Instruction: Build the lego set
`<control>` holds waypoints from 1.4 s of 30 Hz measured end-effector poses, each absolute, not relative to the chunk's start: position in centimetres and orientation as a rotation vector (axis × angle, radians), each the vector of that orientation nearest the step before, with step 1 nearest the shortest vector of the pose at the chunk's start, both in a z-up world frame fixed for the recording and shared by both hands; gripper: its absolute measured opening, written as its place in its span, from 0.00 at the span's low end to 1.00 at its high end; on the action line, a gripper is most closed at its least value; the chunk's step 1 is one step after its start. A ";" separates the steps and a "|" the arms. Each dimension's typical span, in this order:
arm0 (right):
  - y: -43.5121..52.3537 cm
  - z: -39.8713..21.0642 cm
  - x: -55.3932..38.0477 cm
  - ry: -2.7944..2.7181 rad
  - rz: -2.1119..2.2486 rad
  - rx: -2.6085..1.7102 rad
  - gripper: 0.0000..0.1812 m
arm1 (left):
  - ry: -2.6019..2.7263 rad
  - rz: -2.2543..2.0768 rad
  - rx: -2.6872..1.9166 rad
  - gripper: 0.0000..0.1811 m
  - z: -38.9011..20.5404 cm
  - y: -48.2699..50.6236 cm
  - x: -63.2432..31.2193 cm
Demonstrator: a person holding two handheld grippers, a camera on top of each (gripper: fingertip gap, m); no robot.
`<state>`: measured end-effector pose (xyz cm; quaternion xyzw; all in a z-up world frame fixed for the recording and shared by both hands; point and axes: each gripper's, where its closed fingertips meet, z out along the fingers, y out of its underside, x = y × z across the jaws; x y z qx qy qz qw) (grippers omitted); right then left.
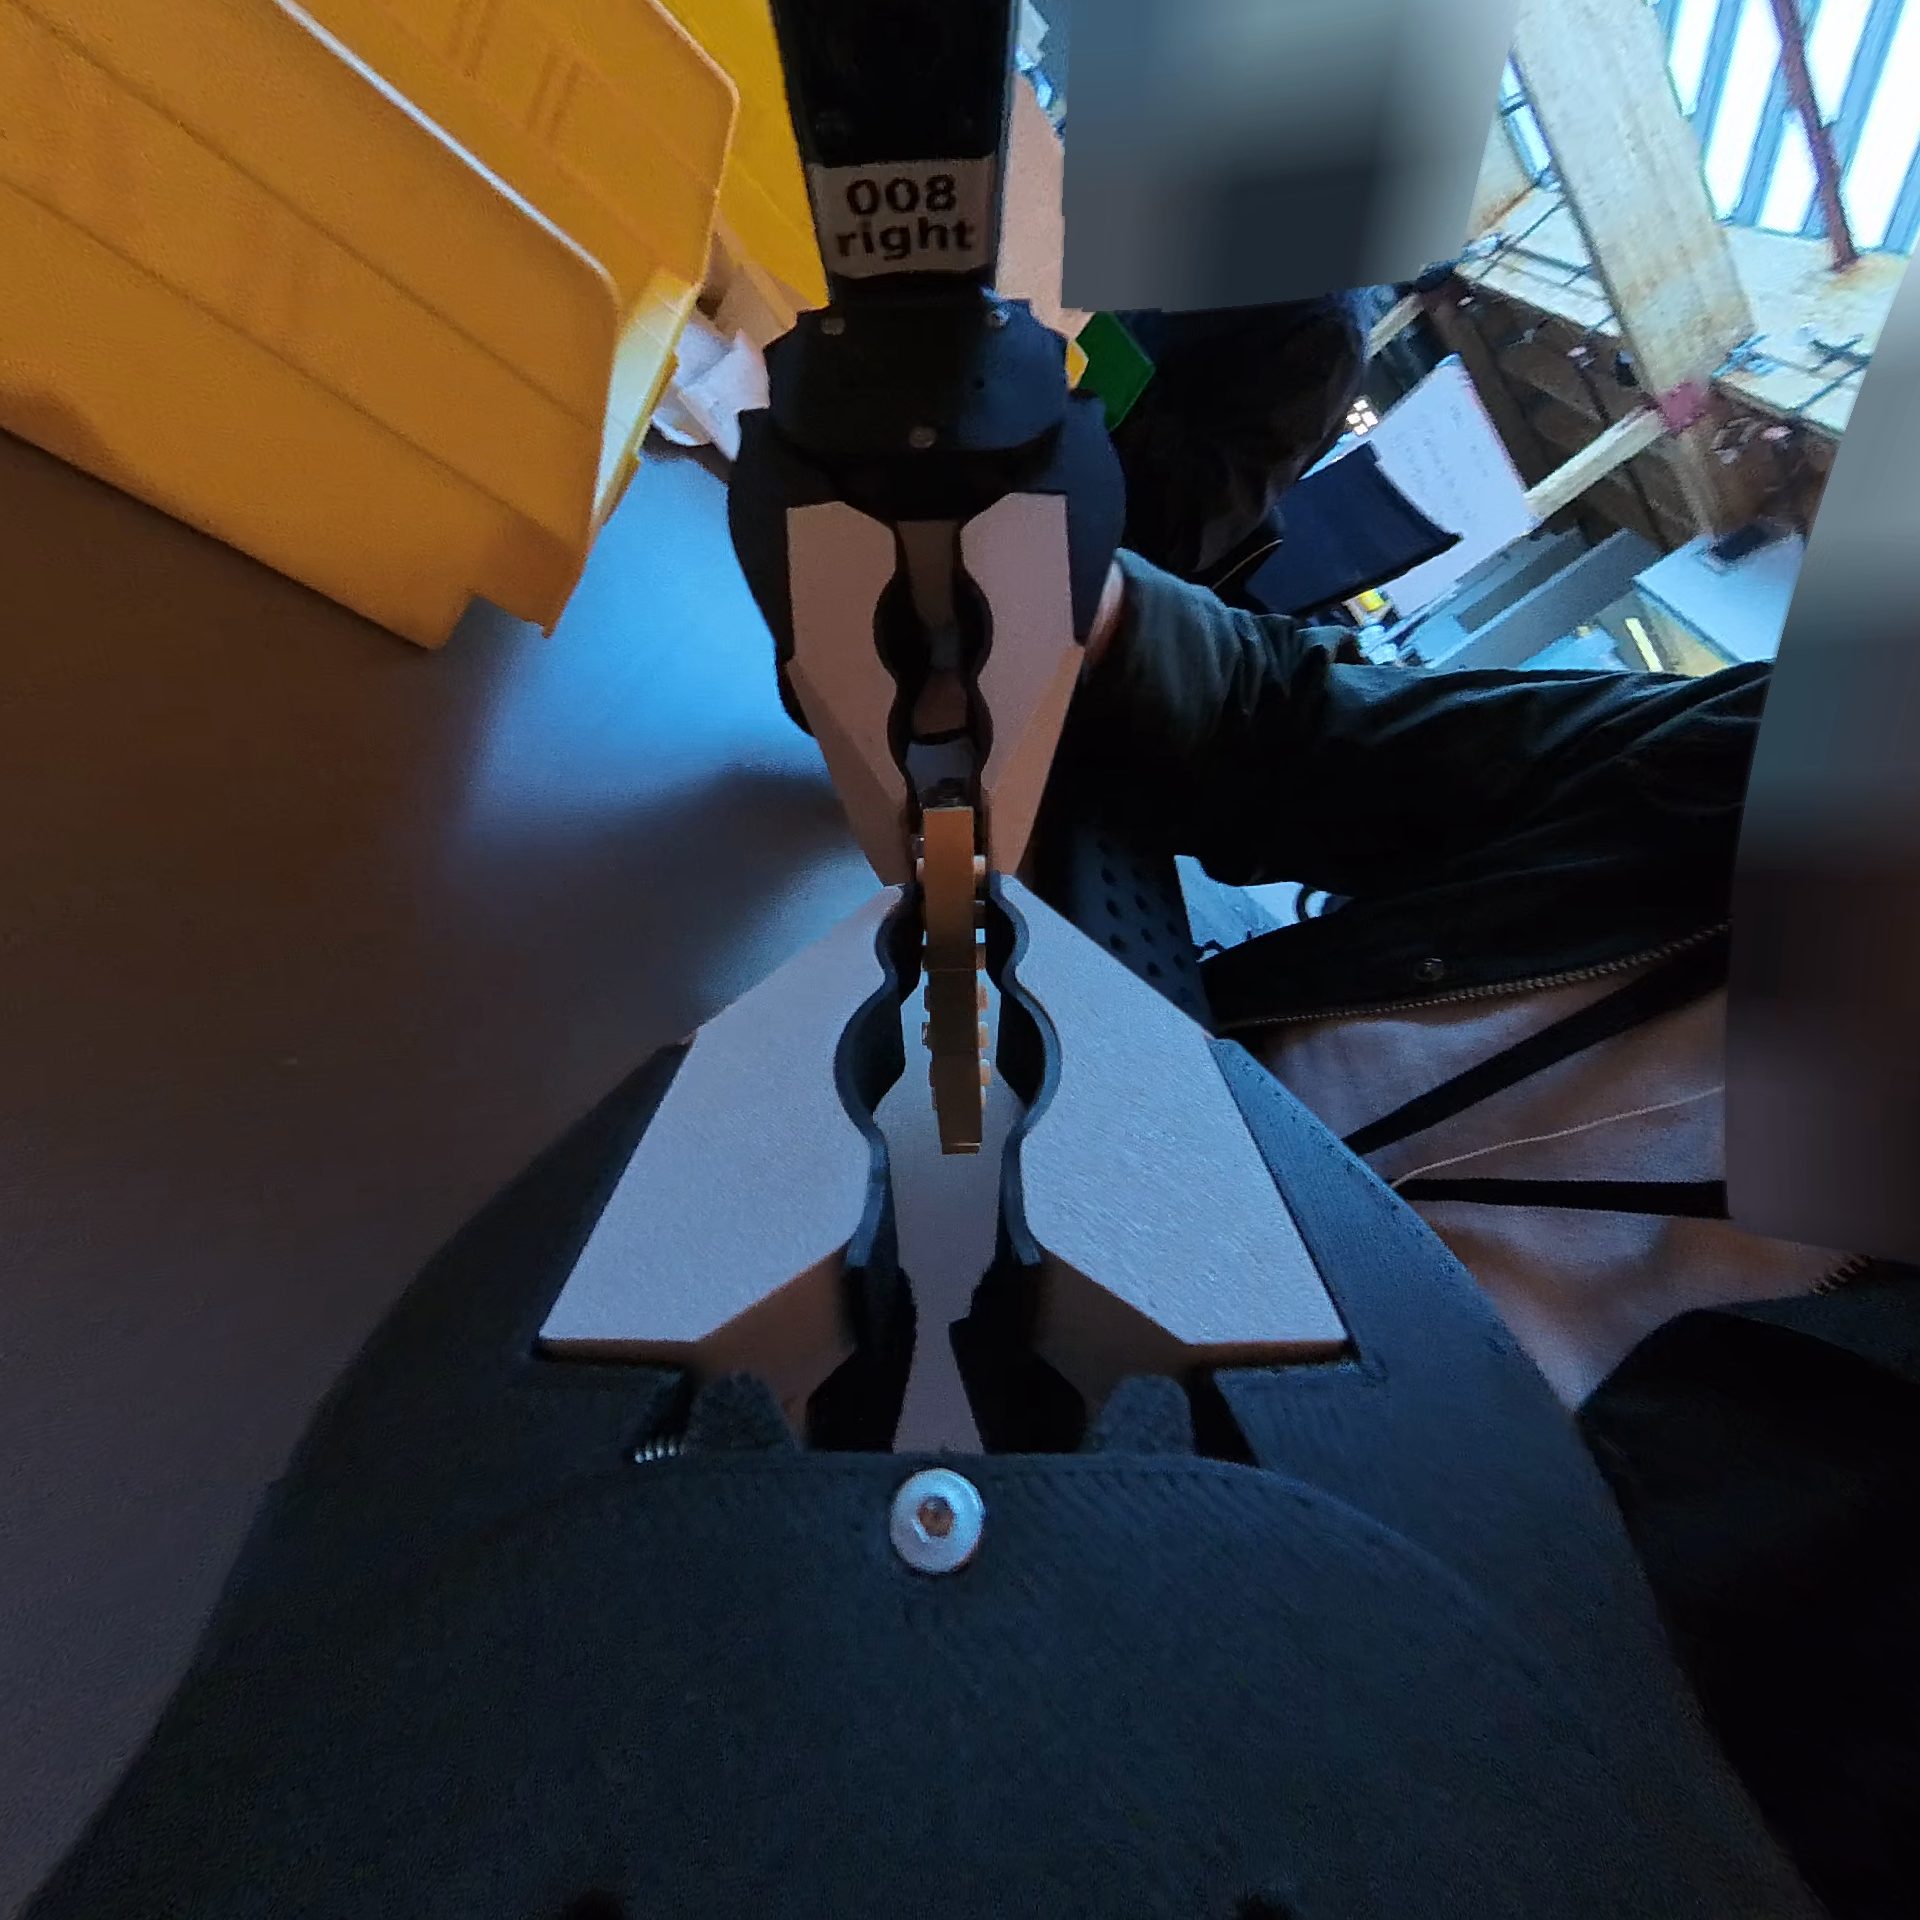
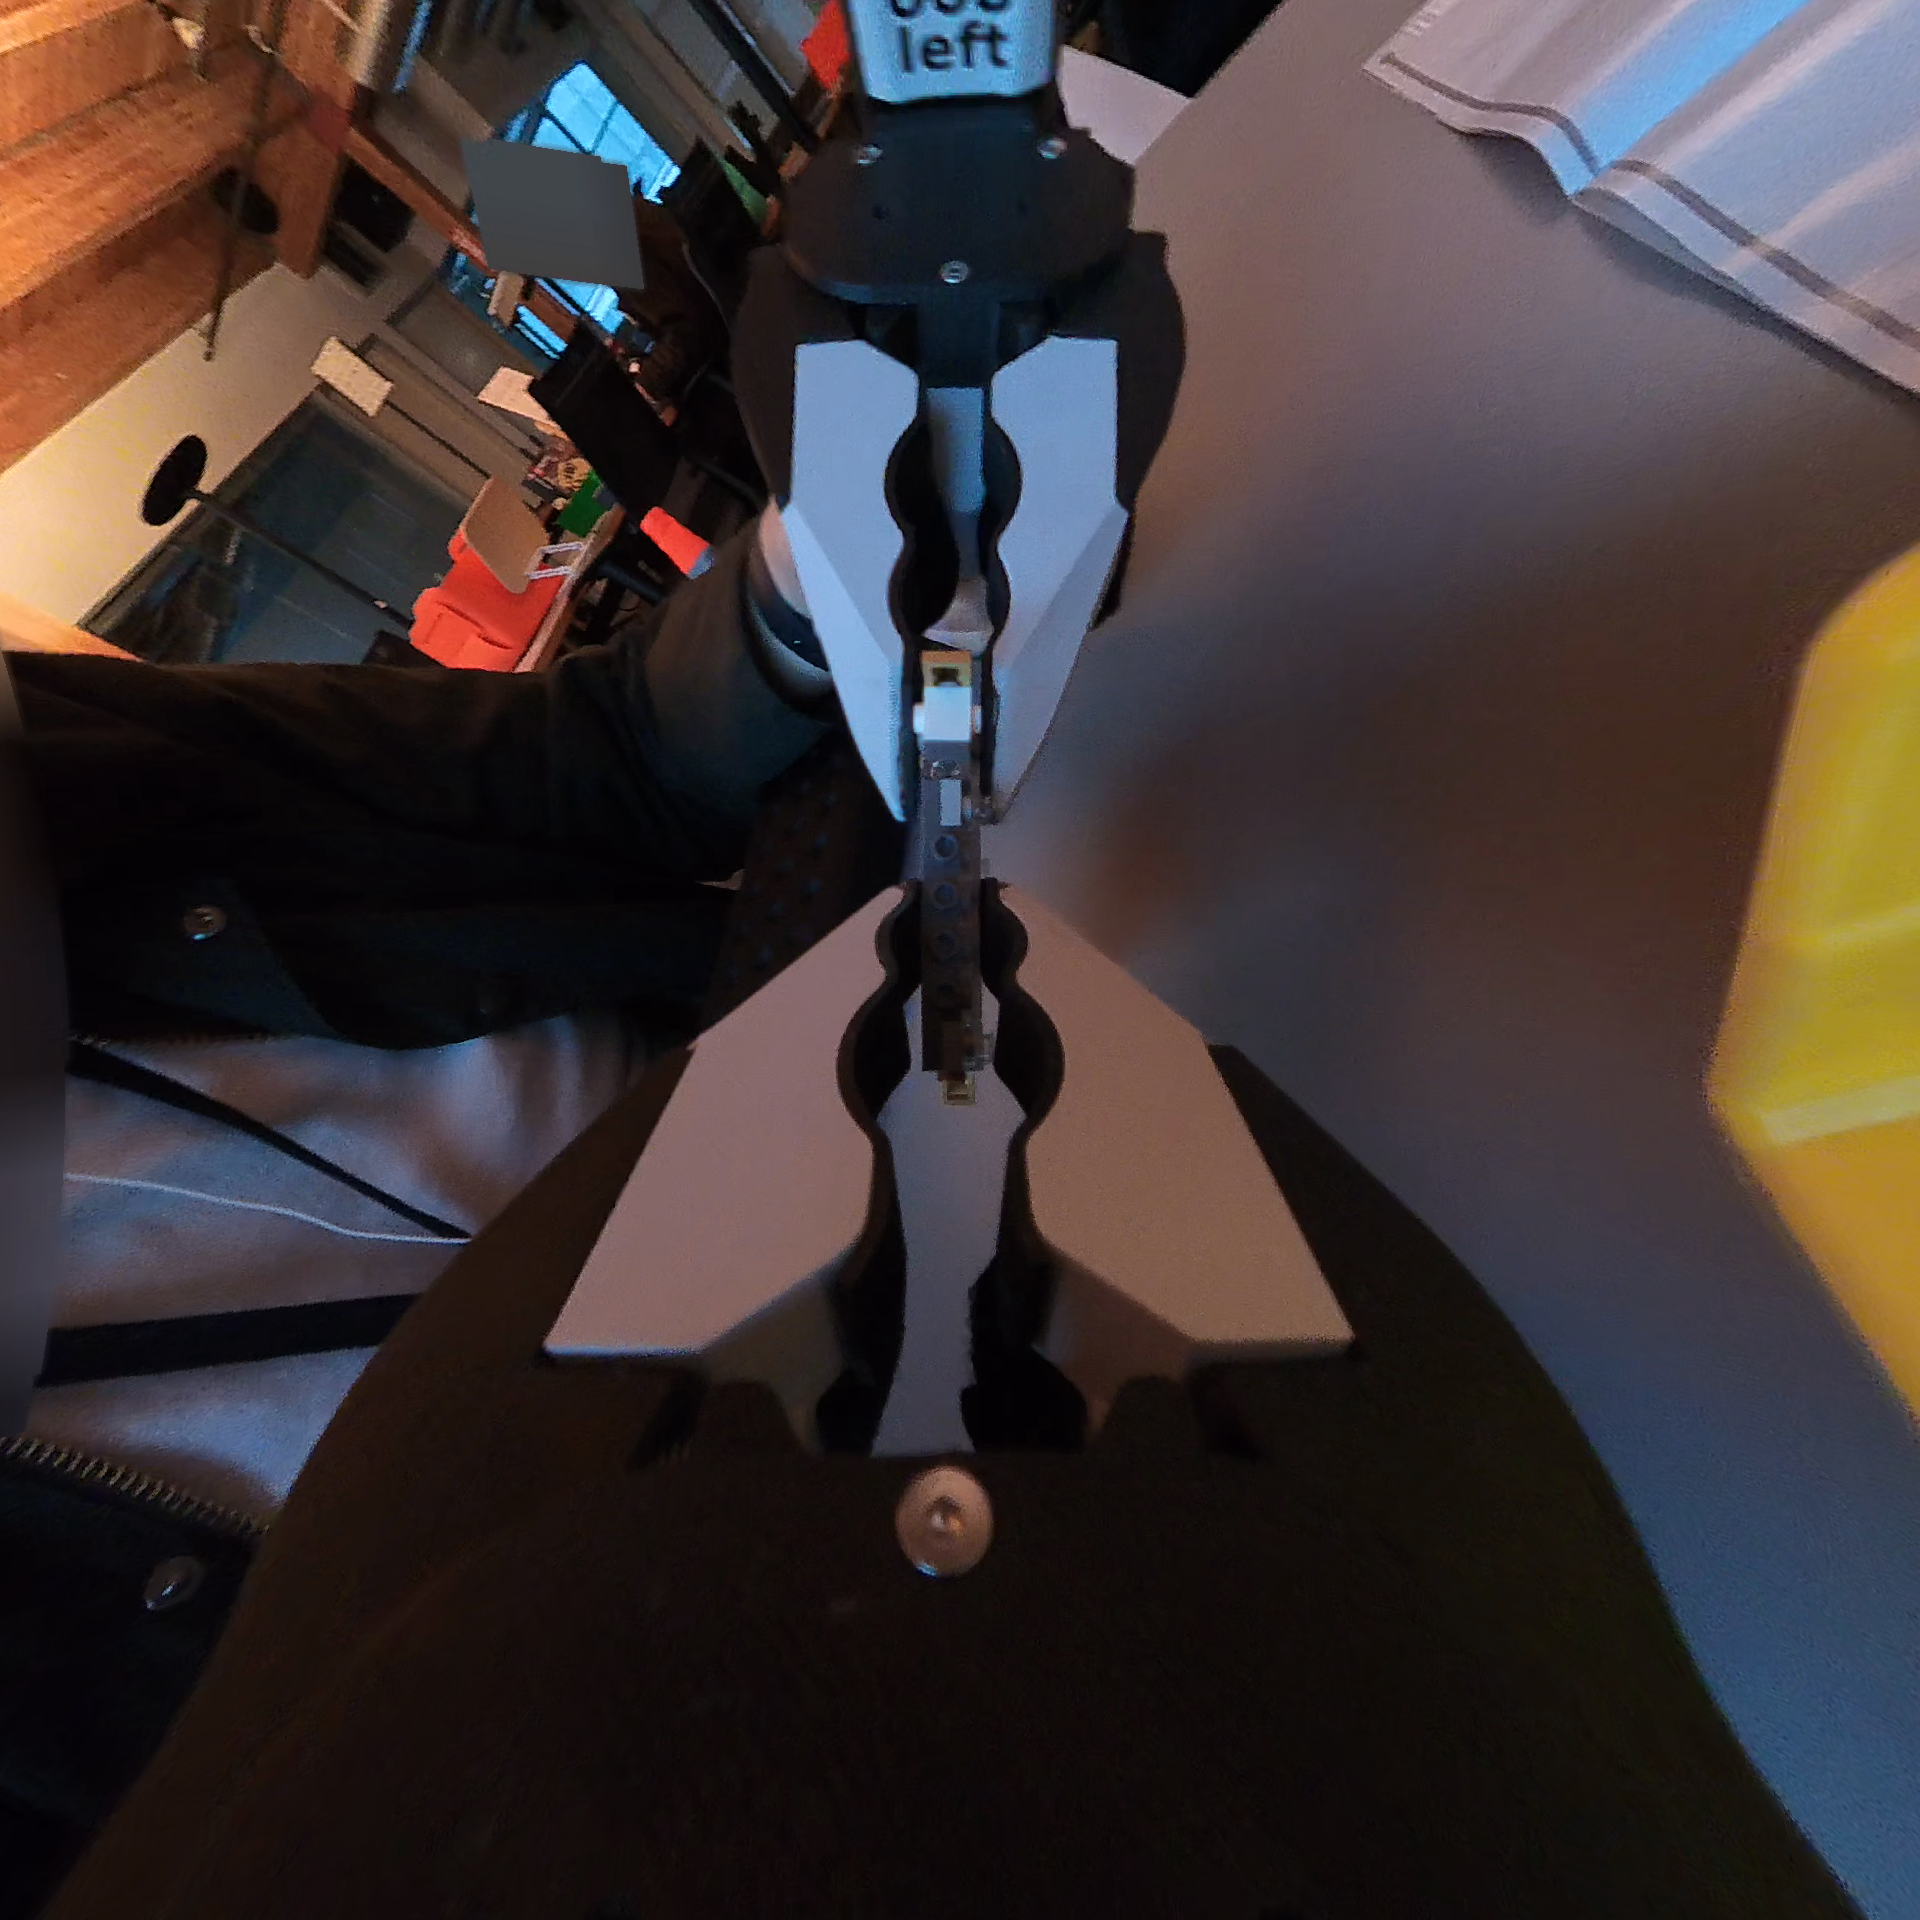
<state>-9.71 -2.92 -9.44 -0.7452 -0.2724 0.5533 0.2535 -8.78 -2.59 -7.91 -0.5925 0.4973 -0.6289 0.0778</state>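
Facing tip to tip above the table (image 2: 1403, 727), our two grippers share one thin lego assembly. Left gripper (image 1: 951, 914): jaws nearly closed, pinching the near end of the lego assembly (image 1: 954, 977), which looks tan and studded, edge-on, in the left wrist view. Right gripper (image 2: 951, 904): jaws also nearly closed, clamped on the other end; in the right wrist view the same piece shows as a dark strip with round holes and small white and tan bits at its far end. We see the assembly bridging both sets of tips, held clear of the table. Yellow bin (image 1: 312, 312) sits on the table, off to one side. A person's dark sleeve (image 1: 1403, 748) shows behind the right gripper, light cloth (image 2: 1683, 156) at the table's far corner.
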 end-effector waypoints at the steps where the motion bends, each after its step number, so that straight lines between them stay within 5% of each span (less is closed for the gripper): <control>1: -3.1 -9.1 -9.8 -0.756 1.519 -2.005 0.04 | 1.488 -1.911 -1.763 0.05 -7.6 -2.8 -8.9; 18: -4.4 -6.7 -9.5 -0.789 1.696 -1.856 0.04 | 1.226 -2.266 -1.707 0.05 -4.7 -1.6 -9.7; 25: -3.0 -9.8 -8.7 -0.738 1.547 -2.029 0.04 | 1.211 -2.146 -1.849 0.05 -6.7 -0.5 -9.3; 30: -3.3 -10.2 -8.9 -0.756 1.569 -2.025 0.04 | 1.350 -1.674 -2.238 0.06 -13.7 0.6 -10.0; 35: -3.0 -9.6 -8.6 -0.745 1.563 -1.996 0.04 | 1.508 -1.485 -2.231 0.14 -14.9 0.1 -10.1; 37: -2.8 -9.7 -8.4 -0.726 1.568 -1.999 0.04 | 1.491 -1.402 -2.160 0.25 -14.2 0.9 -9.7; 42: -2.4 -9.2 -8.2 -0.704 1.568 -1.971 0.04 | 1.381 -1.547 -1.868 0.24 -9.1 1.4 -9.1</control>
